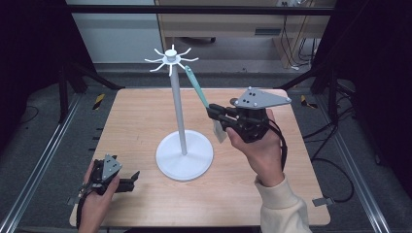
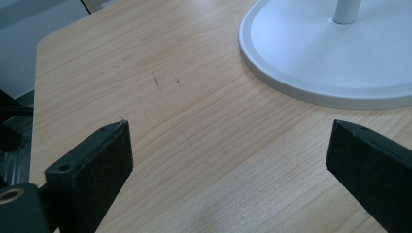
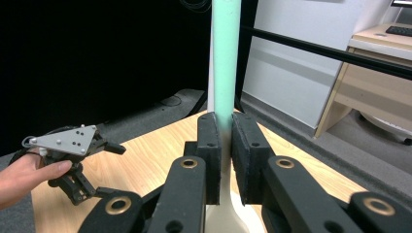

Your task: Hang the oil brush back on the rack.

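Right gripper [image 1: 217, 115] fingers clamp spatula [image 1: 197, 87], frame centre; handle tilts up-left to rack [image 1: 172, 59] hook. Left gripper [image 1: 127, 181] released, bench lower left.

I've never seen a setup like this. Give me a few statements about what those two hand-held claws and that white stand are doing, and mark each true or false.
1. The right gripper is clamped on a utensil with a mint-green handle. True.
2. The left gripper holds a spoon. False: its jaws stand wide apart over bare wooden table.
3. The white stand lies tipped over. False: it stands upright on its round base.
4. The utensil's top end reaches up to the stand's hooks. True.
5. Both grippers are at the stand's pole. False: the left one rests low near the table's front corner.
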{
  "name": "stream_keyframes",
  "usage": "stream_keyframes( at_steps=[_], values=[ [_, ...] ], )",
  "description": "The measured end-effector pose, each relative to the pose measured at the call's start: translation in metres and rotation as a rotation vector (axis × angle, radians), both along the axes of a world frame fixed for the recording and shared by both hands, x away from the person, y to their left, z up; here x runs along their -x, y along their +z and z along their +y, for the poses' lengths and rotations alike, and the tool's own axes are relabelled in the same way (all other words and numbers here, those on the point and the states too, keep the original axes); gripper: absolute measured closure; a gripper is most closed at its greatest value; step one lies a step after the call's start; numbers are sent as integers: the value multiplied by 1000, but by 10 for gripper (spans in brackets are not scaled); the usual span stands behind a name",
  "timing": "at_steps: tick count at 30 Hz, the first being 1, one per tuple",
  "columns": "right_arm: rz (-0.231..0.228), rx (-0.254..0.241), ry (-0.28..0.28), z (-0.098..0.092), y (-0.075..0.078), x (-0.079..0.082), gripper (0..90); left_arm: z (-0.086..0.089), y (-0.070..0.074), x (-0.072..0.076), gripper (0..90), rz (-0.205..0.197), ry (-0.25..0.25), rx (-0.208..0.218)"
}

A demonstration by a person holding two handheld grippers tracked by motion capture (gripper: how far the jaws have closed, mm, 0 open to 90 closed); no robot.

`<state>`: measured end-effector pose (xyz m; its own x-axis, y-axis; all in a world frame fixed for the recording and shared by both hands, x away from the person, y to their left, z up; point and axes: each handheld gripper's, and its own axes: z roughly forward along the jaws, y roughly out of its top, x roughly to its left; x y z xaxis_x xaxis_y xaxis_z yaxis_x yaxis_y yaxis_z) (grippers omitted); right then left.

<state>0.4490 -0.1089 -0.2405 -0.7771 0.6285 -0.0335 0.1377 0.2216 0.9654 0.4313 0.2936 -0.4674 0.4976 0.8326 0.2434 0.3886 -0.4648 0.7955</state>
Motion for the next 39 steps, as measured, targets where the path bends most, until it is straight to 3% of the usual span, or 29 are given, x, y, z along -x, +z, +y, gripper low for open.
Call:
stream_keyframes(
  at_steps=[15, 39],
  values=[
    [20, -26, 4, 14, -10, -12, 826, 0, 0, 0, 26, 1, 1, -1],
    [-11, -19, -21, 25, -18, -16, 823, -1, -1, 0, 26, 1, 1, -1]
  ],
)
